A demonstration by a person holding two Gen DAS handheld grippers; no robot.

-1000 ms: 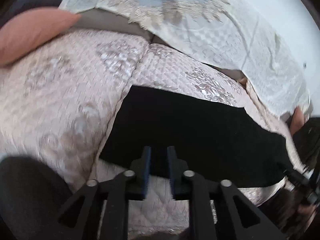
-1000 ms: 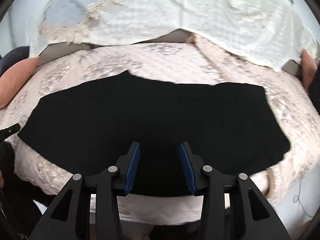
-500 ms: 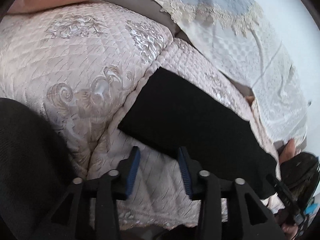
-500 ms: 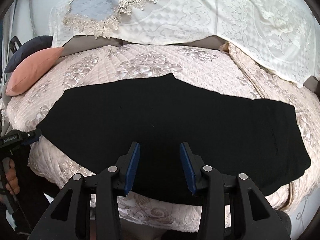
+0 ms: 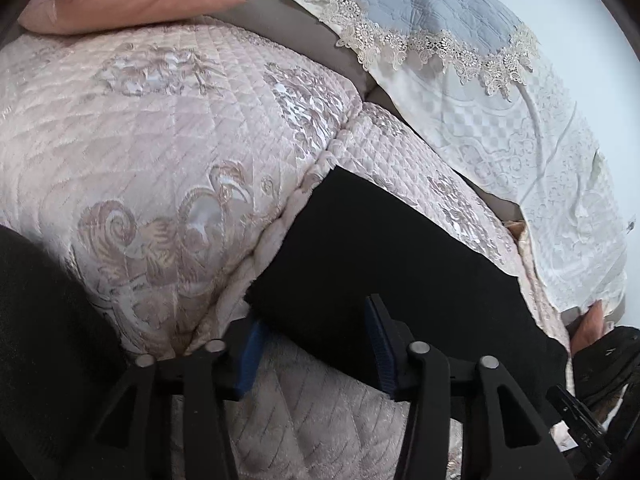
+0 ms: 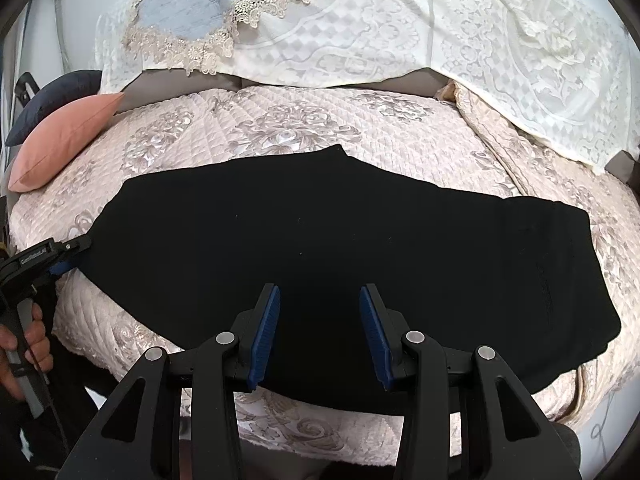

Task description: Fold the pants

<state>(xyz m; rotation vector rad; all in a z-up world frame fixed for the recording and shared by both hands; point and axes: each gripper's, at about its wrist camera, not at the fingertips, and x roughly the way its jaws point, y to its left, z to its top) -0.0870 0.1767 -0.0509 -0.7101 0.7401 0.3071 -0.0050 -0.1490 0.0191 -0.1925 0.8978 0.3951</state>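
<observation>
- The black pants [image 6: 320, 248] lie flat and lengthwise across a quilted, pale pink bedspread [image 6: 304, 128], running from your left to your right.
- Your right gripper [image 6: 320, 330] hangs over the near edge of the pants, about midway along them. Its 2 blue-padded jaws stand partly apart, with cloth seen in the gap below them and nothing gripped.
- Your left gripper [image 5: 314, 346] sits at the left end of the pants [image 5: 400, 264], with the near corner of the cloth between its jaws. The jaws have just been closing a little after opening wide; they still stand apart, and the pads do not visibly press the cloth.
- Only the right wrist view shows the whole garment, plus your hand [image 6: 30, 340] on the left gripper's [image 6: 66, 258] handle at the left edge.
- Only the left wrist view shows the braided seam [image 5: 288, 208] in the bedspread [image 5: 160, 140] just beside the pants' end.
- Both views show a pink pillow [image 6: 64, 140] and a lace cover [image 6: 440, 32] at the far side.
</observation>
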